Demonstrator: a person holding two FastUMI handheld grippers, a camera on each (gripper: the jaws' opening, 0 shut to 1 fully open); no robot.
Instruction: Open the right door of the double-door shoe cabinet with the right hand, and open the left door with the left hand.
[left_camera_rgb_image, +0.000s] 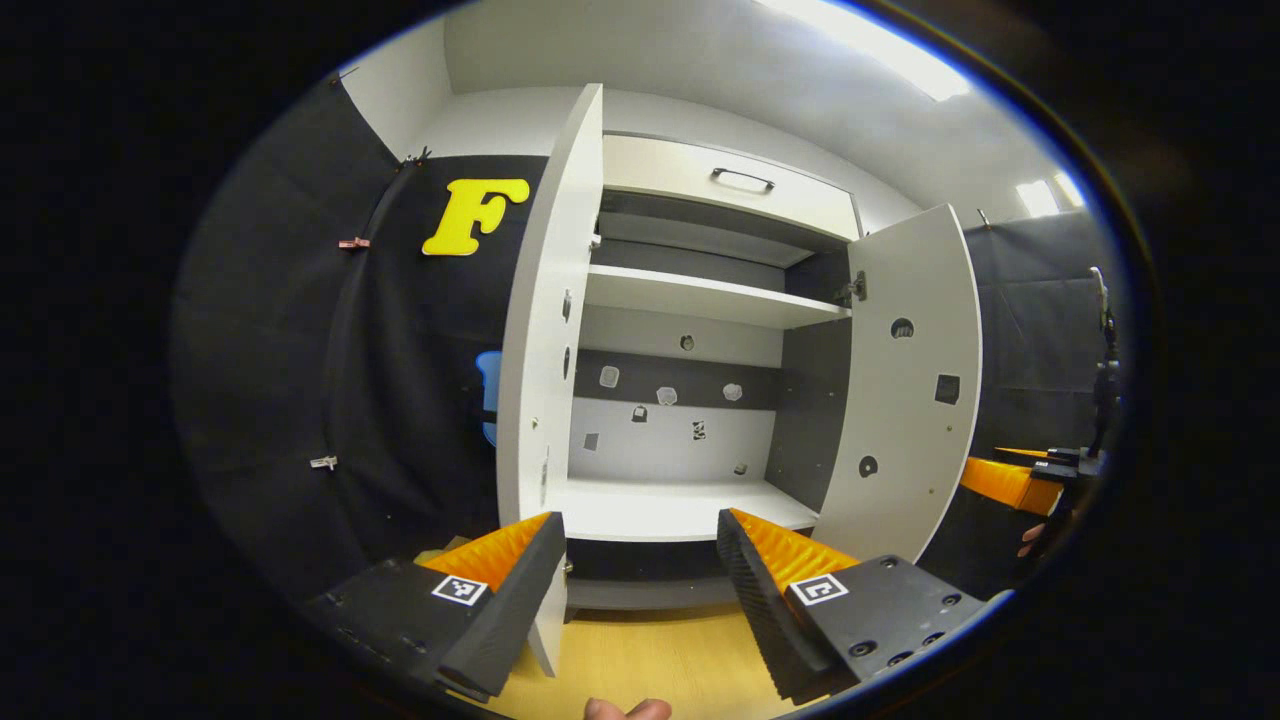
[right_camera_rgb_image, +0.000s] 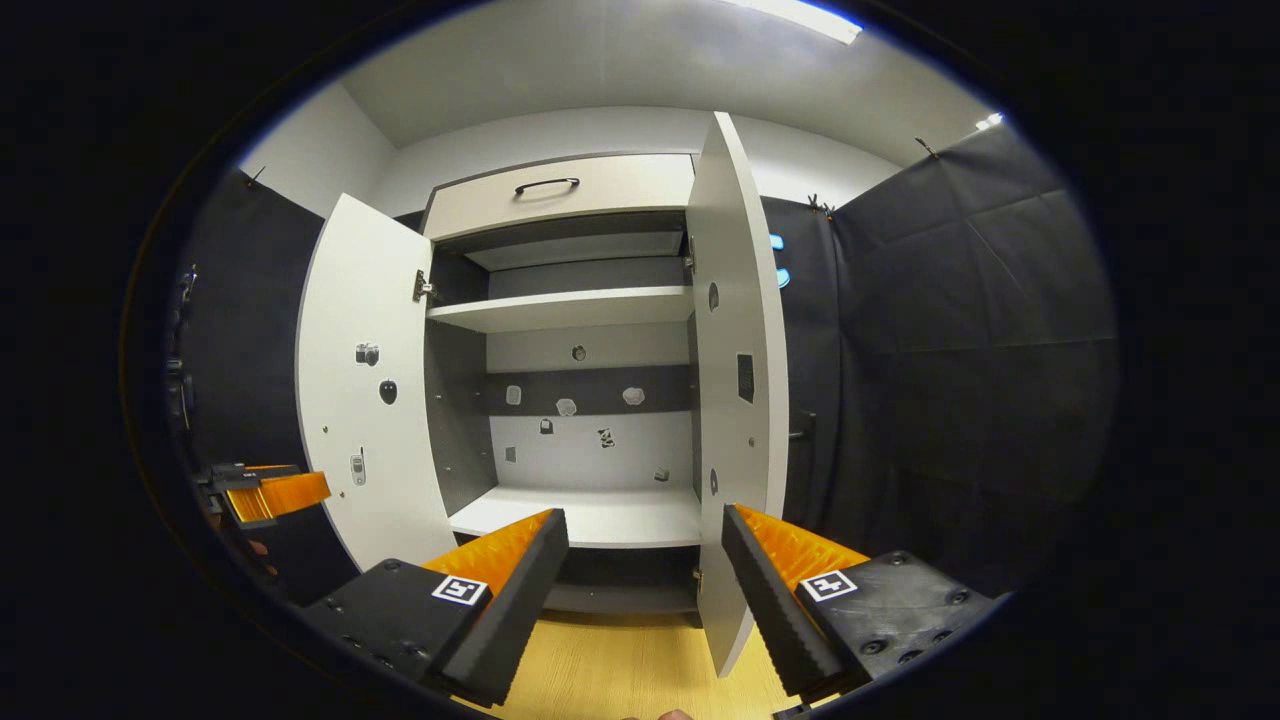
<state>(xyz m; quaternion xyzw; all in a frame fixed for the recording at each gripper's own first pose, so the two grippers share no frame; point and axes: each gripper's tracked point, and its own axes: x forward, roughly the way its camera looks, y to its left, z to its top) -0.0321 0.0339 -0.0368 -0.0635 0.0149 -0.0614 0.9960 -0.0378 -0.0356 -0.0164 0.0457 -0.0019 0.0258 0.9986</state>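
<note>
The white shoe cabinet (left_camera_rgb_image: 690, 300) stands with both doors swung outward and its grey-and-white inside exposed. In the left gripper view, the left door (left_camera_rgb_image: 545, 330) shows nearly edge-on just beyond my left gripper (left_camera_rgb_image: 640, 560), which is open and holds nothing. The right door (left_camera_rgb_image: 905, 390) hangs open farther right, with my right gripper (left_camera_rgb_image: 1020, 480) beyond it. In the right gripper view, the right door (right_camera_rgb_image: 735, 380) juts toward my right gripper (right_camera_rgb_image: 645, 560), also open and holding nothing. The left door (right_camera_rgb_image: 370, 390) stands wide, and my left gripper (right_camera_rgb_image: 265, 492) is beside it.
A drawer with a dark handle (left_camera_rgb_image: 742, 180) tops the cabinet. Inside are a white shelf (left_camera_rgb_image: 700, 295) and a bottom board (left_camera_rgb_image: 680, 505), with small stickers on the back panel and on both doors. A wooden floor (left_camera_rgb_image: 650, 660) lies below. Black cloth walls flank the cabinet.
</note>
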